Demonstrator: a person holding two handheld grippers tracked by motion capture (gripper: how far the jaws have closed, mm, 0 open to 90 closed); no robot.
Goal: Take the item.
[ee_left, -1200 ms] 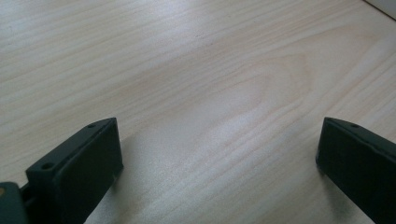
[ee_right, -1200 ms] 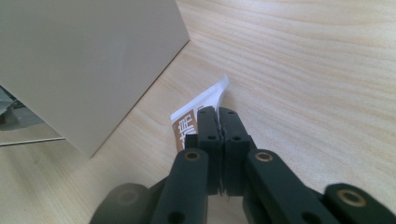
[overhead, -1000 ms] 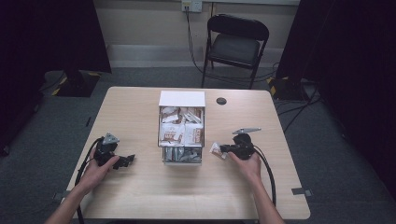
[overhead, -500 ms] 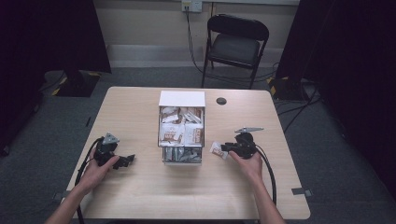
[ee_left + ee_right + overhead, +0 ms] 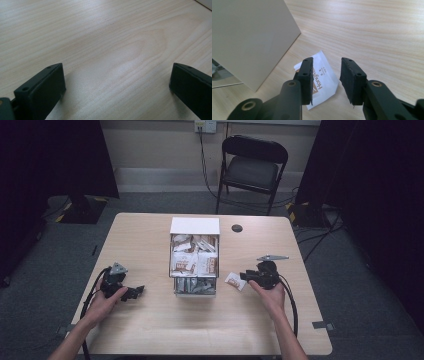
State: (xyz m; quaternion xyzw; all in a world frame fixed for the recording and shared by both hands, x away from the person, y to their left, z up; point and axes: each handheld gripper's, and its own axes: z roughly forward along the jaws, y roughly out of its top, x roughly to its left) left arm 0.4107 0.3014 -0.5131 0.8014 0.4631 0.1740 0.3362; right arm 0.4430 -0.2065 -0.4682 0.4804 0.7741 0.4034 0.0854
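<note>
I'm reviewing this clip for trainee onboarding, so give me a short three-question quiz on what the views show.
1. True or false: the right gripper has its jaws clamped tight on the white packet.
2. Where does the packet lie relative to the white box in the high view? A) inside it B) on the table to its right C) on the chair
3. Fill in: between the jaws of the left gripper there is just bare ____.

Key: 1 false, the jaws stand apart over the packet, which lies flat on the table. 2 B. 3 tabletop.
</note>
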